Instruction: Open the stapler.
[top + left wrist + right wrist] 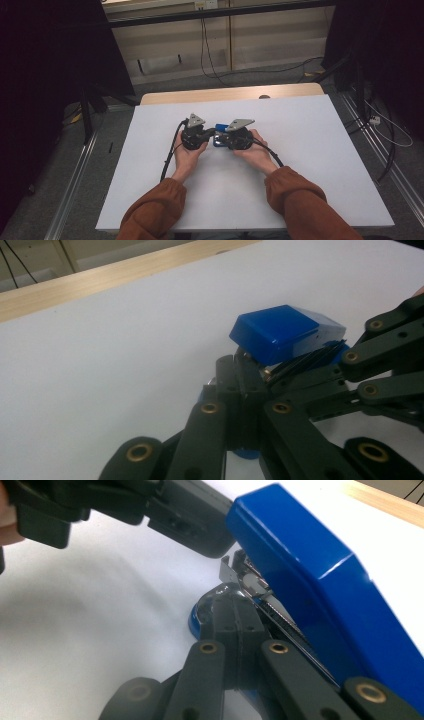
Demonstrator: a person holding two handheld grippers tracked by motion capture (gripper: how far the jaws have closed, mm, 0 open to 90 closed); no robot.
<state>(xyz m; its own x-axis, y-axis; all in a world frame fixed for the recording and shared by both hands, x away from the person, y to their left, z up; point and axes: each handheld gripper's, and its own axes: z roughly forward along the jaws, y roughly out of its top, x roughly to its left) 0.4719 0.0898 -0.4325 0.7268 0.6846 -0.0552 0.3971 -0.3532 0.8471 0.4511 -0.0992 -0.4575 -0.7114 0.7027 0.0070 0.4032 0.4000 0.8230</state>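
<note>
We have a blue stapler (220, 135) on the white desk (310, 165), held between the two grippers near the desk's middle.

**Position of the stapler.** In the high view it lies directly between the left gripper (202, 134) and the right gripper (226, 138), which meet from opposite sides. Neither hand is clearly nearer; both are at the stapler.

**Long axis.** In the right gripper view the blue top arm (320, 595) runs away from our fingers toward the upper left and rises off the base (200, 617), so the stapler stands hinged open. The metal staple channel (260, 592) shows in the gap, just beyond the right fingertips.

**State of the fingers.** The right gripper's fingers (235, 625) are together and appear pinched on the stapler's lower part under the raised arm. The left gripper's fingers (240, 385) are likewise closed, at the metal part below the blue arm (280, 332); the exact contact is hidden, so we judge rather than confirm a grip.

**Relation governing the next move.** The top arm lies above and beyond both sets of fingers. We judge that any further opening or closing pivots about the hinge at the far end from the right fingers.
</note>
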